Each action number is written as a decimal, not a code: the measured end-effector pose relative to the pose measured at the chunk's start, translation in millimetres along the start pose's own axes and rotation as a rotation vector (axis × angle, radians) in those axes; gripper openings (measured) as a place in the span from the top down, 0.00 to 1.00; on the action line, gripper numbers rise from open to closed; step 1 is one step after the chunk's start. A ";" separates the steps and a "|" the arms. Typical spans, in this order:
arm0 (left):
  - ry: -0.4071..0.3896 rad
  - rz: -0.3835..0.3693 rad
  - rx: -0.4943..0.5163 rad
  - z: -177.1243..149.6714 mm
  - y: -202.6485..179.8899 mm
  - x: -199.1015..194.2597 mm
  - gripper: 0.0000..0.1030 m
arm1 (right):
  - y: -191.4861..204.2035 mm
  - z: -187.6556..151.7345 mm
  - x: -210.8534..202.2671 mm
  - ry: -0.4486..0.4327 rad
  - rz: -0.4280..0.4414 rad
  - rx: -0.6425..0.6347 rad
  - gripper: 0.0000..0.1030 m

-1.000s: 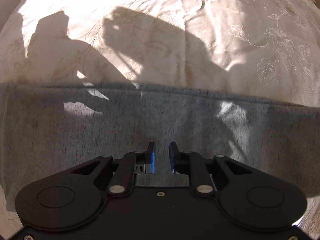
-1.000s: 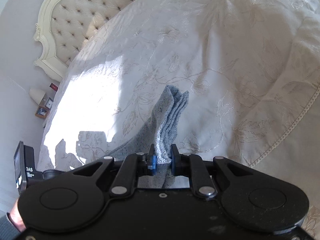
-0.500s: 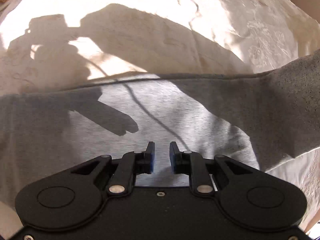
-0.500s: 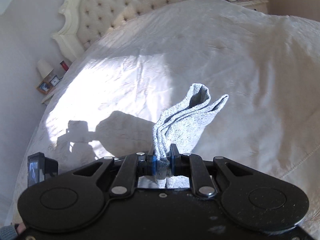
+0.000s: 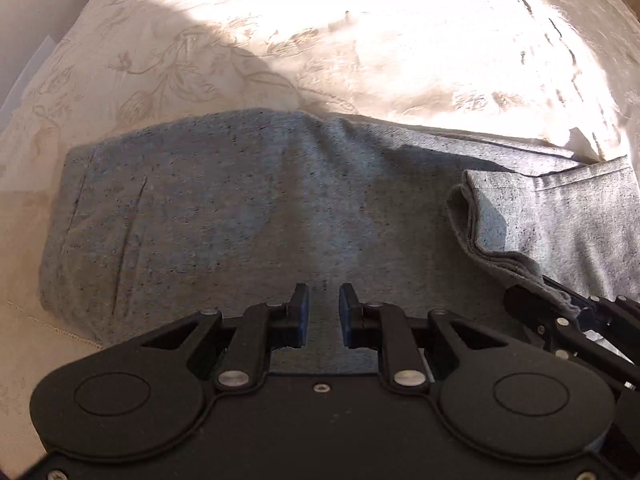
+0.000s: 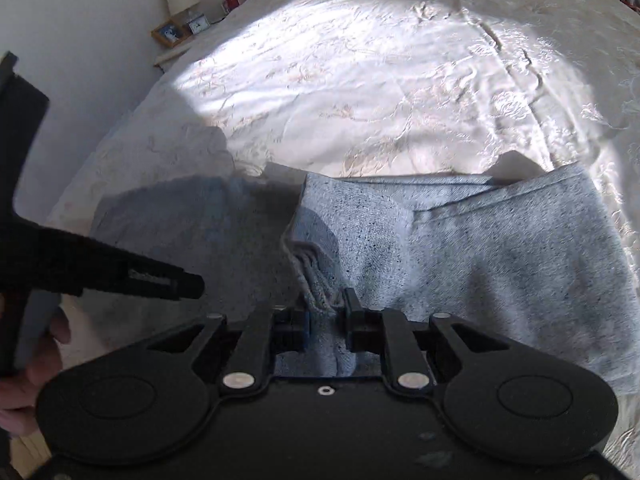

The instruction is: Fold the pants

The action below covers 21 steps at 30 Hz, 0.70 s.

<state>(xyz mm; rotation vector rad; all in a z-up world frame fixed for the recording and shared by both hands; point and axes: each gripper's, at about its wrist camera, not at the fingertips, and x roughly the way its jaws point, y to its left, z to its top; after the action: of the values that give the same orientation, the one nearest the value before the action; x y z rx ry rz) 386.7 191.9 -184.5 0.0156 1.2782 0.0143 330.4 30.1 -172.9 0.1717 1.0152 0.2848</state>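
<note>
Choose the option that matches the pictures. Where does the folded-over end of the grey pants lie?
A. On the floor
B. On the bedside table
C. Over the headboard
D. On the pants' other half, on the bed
D: the folded-over end rests on the grey pants spread across the bedspread.

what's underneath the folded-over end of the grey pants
The folded-over end lies on top of the rest of the grey pants, which rest on the embroidered bedspread. The layers beneath that flap are covered, so how smoothly they lie cannot be seen.
</note>
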 end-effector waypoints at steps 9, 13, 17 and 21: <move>-0.030 -0.084 0.007 5.3 -1.0 -9.4 0.75 | -19.4 13.2 -47.4 -0.061 0.082 0.074 0.68; -0.035 -0.124 0.037 13.4 -22.8 -9.3 0.75 | -43.7 26.7 -68.3 -0.094 0.054 0.065 0.67; -0.023 -0.132 0.073 13.3 -45.8 -5.3 0.75 | -86.3 45.4 -60.8 -0.094 -0.022 0.145 0.66; -0.008 -0.125 0.101 11.5 -66.0 1.1 0.75 | -121.2 69.4 -36.6 -0.081 -0.021 0.211 0.68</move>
<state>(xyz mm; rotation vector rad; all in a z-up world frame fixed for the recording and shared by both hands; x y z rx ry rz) 398.1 125.9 -183.5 0.0227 1.2692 -0.1582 390.4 -97.1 -140.2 0.3605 0.9650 0.1499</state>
